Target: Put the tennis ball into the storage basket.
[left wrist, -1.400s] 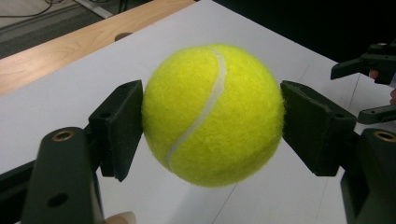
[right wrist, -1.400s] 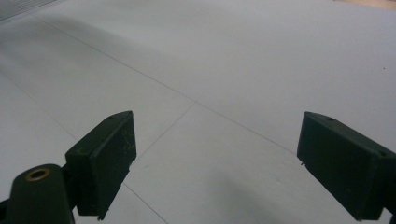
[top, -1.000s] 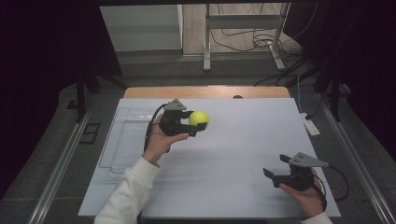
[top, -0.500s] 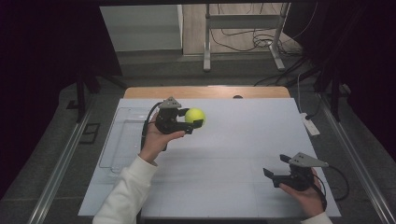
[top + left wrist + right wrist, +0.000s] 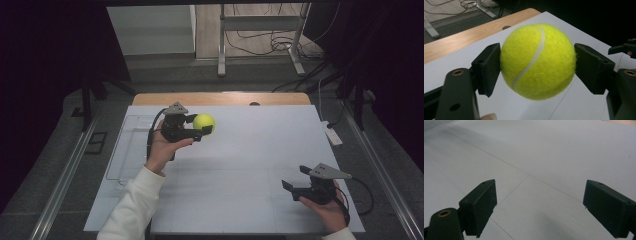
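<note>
A yellow tennis ball (image 5: pixel 204 122) with a white seam hangs above the back left of the white table (image 5: pixel 240 165), clamped in my left gripper (image 5: pixel 200 128). In the left gripper view both black pads (image 5: pixel 489 66) press against the sides of the tennis ball (image 5: pixel 537 61). My right gripper (image 5: pixel 296 181) rests low near the front right of the table, jaws wide apart. In the right gripper view its pads (image 5: pixel 480 205) stand open over bare white tabletop (image 5: pixel 541 152) with nothing between them.
A clear plastic tray (image 5: pixel 129 150) lies at the left edge of the table, beside my left forearm. A white remote-like item (image 5: pixel 332 135) sits at the right edge. Bare wood (image 5: pixel 220 98) shows along the table's back edge. Cables trail on the floor behind.
My left hand has carried the ball a little to the left and toward the back. The right hand has stayed in place.
</note>
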Motion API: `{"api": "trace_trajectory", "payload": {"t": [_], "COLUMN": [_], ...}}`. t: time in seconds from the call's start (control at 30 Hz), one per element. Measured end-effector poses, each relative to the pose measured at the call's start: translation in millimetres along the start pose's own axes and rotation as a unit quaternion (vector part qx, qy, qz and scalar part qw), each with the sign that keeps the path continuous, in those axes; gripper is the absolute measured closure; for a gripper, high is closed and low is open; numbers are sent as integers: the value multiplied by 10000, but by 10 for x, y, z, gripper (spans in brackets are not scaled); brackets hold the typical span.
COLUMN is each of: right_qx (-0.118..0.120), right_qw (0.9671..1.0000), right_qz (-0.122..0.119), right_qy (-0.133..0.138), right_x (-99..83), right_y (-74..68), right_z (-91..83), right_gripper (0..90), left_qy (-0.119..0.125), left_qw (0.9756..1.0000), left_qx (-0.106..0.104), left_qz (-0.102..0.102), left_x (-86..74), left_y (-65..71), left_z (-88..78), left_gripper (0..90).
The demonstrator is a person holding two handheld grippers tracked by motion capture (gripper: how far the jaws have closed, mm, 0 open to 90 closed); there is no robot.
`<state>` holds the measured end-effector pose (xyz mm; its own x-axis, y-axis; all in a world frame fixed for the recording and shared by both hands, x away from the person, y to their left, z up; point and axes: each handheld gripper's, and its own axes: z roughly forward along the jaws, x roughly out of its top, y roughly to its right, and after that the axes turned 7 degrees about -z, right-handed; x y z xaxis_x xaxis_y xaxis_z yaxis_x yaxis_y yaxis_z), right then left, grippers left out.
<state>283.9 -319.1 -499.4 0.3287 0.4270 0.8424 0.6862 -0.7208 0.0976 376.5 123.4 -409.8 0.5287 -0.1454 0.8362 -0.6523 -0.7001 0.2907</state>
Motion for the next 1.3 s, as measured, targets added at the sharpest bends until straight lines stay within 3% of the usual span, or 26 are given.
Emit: {"api": "trace_trajectory", "payload": {"t": [1.3], "right_qx": [-6], "right_qw": [10000], "right_qz": [-11], "right_qy": [2], "right_x": [1], "right_y": [0], "right_z": [-1], "right_gripper": [123], "left_qy": [491], "left_qw": [9980], "left_qx": [319], "left_qz": [-246], "left_x": [70], "left_y": [-189], "left_z": [-325], "left_gripper": [266]}}
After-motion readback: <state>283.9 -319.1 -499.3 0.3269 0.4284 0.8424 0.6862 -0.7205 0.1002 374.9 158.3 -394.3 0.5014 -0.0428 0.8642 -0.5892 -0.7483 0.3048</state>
